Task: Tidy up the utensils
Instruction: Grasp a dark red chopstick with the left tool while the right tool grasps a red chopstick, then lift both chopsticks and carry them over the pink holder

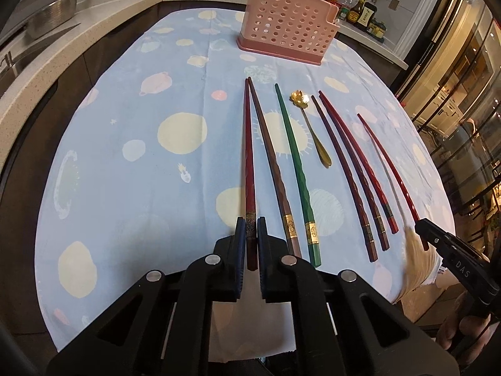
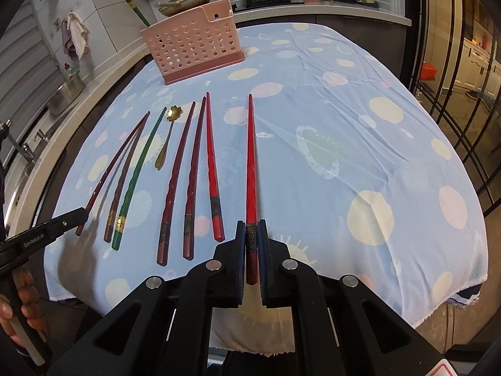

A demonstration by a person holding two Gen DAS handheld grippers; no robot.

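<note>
Left claw [image 1: 251,228] pinches the butt end of a dark red chopstick [image 1: 248,144], leftmost of the row, near the counter's near edge. Right claw [image 2: 251,230] pinches the butt of a bright red chopstick [image 2: 250,163], rightmost, set apart from the others. Both claws are pressed tight onto the sticks at their banded collars.

All sticks are long, tapered, with twisted faceted grips. Long axes run from the near edge toward the far edge, tips pointing away at the basket [image 1: 289,22], butts toward the person.

Between the two held sticks, left to right: a brown stick [image 1: 272,163] with a gold band, its tip touching the dark red one's tip; a green stick [image 1: 296,169] with a gold band; a gold spoon [image 1: 310,128] with a flower-shaped bowl at the far end; two maroon sticks [image 1: 344,175] side by side; a red stick [image 1: 360,163] just beside them.

The cloth [image 1: 131,131] over the counter is light blue with planet prints.

The basket is pink, perforated, upright near the far edge. In the right wrist view one green stick [image 2: 136,11] stands in it, leaning left; the rest of the inside can't be seen.
</note>
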